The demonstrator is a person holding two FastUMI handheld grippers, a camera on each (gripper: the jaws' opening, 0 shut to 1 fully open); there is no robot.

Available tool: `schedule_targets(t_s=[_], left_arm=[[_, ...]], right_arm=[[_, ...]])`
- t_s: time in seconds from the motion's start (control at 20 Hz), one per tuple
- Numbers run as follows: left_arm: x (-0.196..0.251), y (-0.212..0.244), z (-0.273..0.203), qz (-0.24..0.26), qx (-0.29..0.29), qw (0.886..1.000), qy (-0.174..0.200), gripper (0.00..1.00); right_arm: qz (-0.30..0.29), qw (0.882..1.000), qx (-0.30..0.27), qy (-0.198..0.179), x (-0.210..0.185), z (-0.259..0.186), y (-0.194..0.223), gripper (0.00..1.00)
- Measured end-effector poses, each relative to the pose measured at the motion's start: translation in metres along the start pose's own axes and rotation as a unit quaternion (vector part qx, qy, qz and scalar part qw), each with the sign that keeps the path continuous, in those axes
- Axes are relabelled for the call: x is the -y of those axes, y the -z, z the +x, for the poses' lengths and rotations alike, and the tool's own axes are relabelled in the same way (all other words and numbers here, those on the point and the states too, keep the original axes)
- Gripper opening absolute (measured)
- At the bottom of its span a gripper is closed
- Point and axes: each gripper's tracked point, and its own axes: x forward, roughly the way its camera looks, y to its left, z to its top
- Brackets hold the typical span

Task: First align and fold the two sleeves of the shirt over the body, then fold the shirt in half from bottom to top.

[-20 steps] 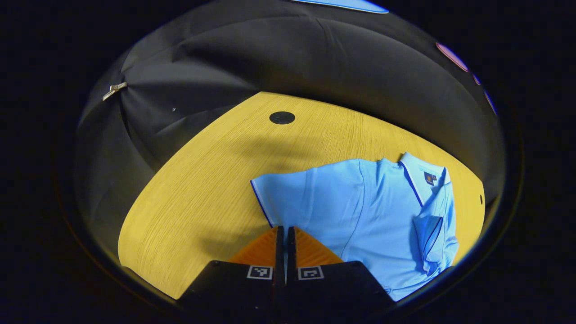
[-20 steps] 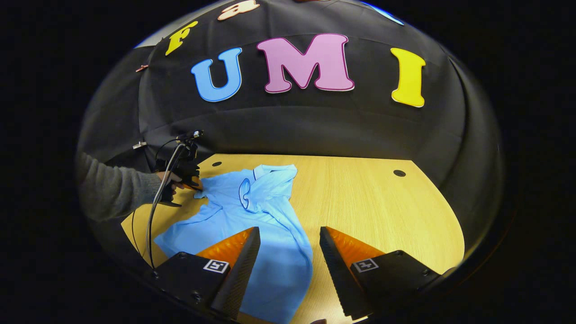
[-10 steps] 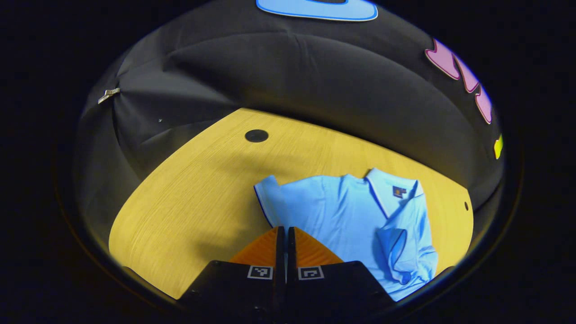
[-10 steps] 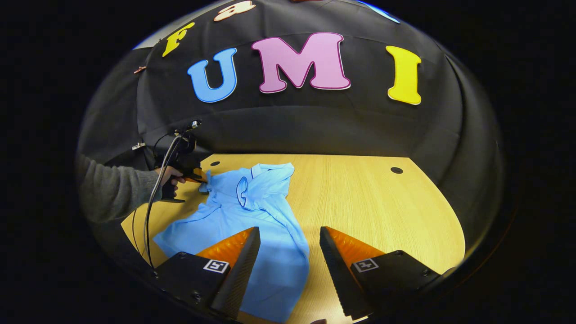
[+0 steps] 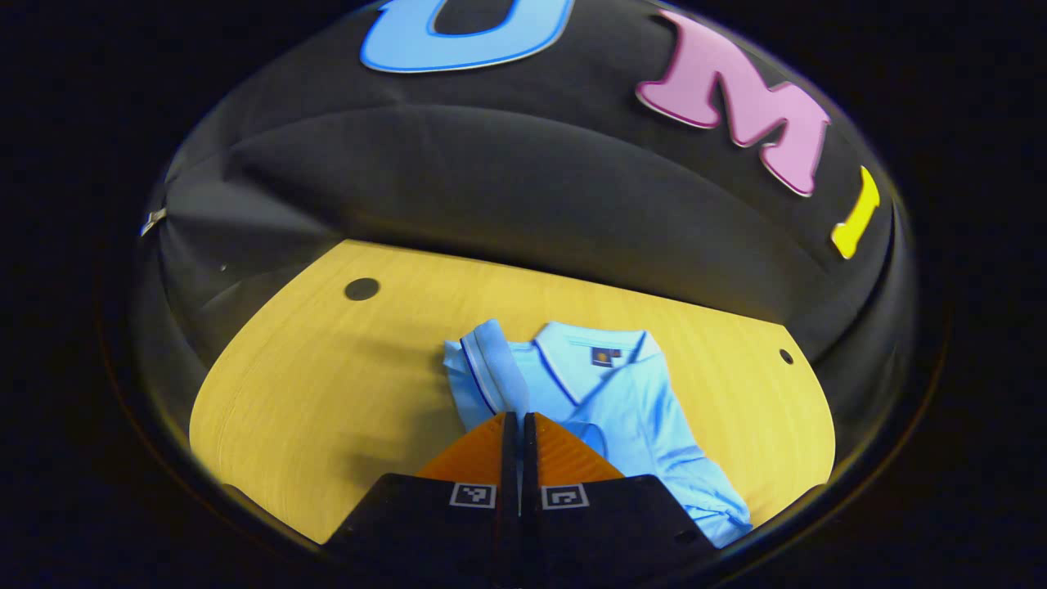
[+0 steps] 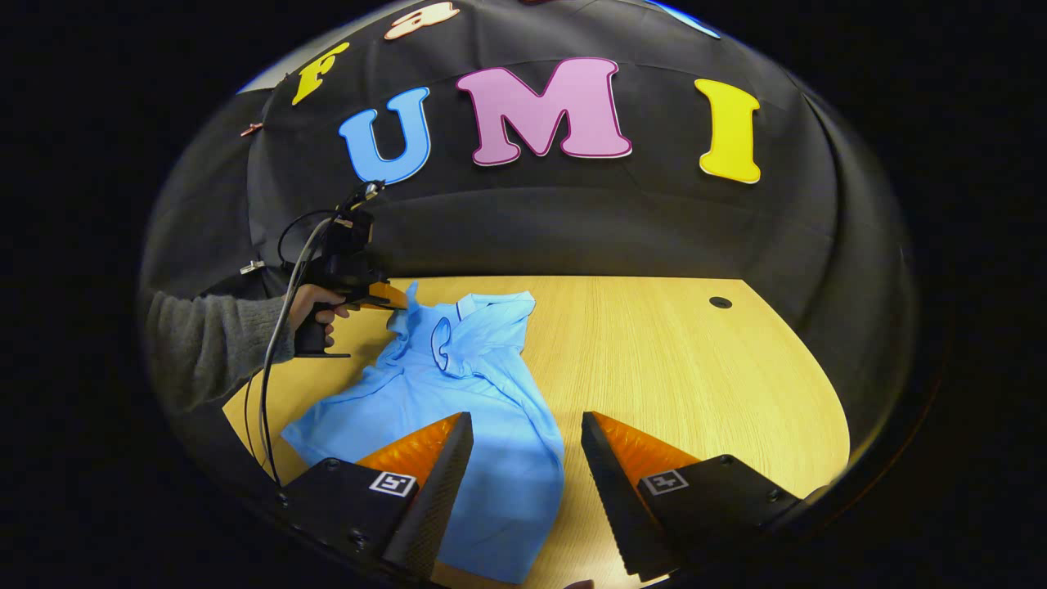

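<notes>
Left gripper view: left gripper [image 5: 516, 421] has its jaws pressed together, only a thin slit between them, pinching the shirt's sleeve [image 5: 483, 368] — the cloth is lifted and doubled toward the collar [image 5: 593, 360]. The light-blue shirt [image 5: 646, 425] lies on the yellow wood-grain desk [image 5: 327, 384], collar at the far end, body running back toward the camera and to the right. Dark round hole [image 5: 361, 288] in the desk at far left, black cloth wall behind.

Right gripper view: right gripper [image 6: 523, 429] jaws wide apart, gripping nothing, hovering above the shirt's lower body [image 6: 499, 474] and bare desk [image 6: 695, 368]. Shirt's long axis runs from near hem to far collar [image 6: 491, 307], leaning a bit left. At far left a hand [image 6: 315, 307] in a grey sleeve [image 6: 204, 352] holds the left gripper [image 6: 397, 296], its tips at the raised sleeve edge [image 6: 406, 307], cable [image 6: 274, 368] trailing down. Small dark hole [image 6: 720, 302] far right on the desk.
</notes>
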Motion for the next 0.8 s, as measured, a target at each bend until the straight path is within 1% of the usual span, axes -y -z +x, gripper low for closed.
schedule_targets(t_s=[0.1, 0.25, 0.4, 0.55, 0.8], left_arm=[[0.029, 0.006, 0.001, 0.027, -0.005, 0.999, 0.025, 0.06], [0.067, 0.024, 0.005, 0.069, -0.022, 0.996, 0.053, 0.06], [0.093, 0.044, 0.008, 0.108, -0.041, 0.991, 0.068, 0.06], [0.106, 0.069, 0.014, 0.139, -0.062, 0.986, 0.069, 0.06], [0.104, 0.093, 0.026, 0.179, -0.087, 0.979, 0.051, 0.06]], right_arm=[[0.001, 1.000, -0.004, 0.001, -0.001, -0.008, 0.006, 0.84], [0.004, 1.000, -0.010, 0.004, -0.001, -0.010, 0.012, 0.84], [0.007, 1.000, -0.013, 0.008, 0.002, -0.013, 0.016, 0.84], [0.013, 1.000, -0.016, 0.014, 0.009, -0.016, 0.020, 0.86], [0.019, 0.999, -0.025, 0.019, 0.015, -0.019, 0.027, 0.86]])
